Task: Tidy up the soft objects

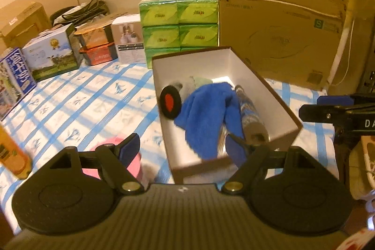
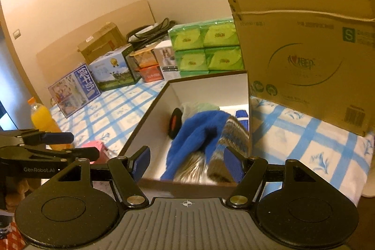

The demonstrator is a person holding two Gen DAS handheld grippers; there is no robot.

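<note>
A cream wall backs my blue-checked tablecloth [image 1: 93,95]. On it a tall carton [image 2: 304,50] stands behind the brown box [image 1: 269,95] holding the blue cloth [image 1: 206,109]. My left gripper [image 1: 182,147] and right gripper [image 2: 187,161] gape empty.

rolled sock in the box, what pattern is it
The rolled sock is knitted in grey, brown and blue stripes, clearest in the right wrist view.

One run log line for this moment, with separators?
left gripper: open | right gripper: open | box: holds blue cloth | pink item: outside
</note>
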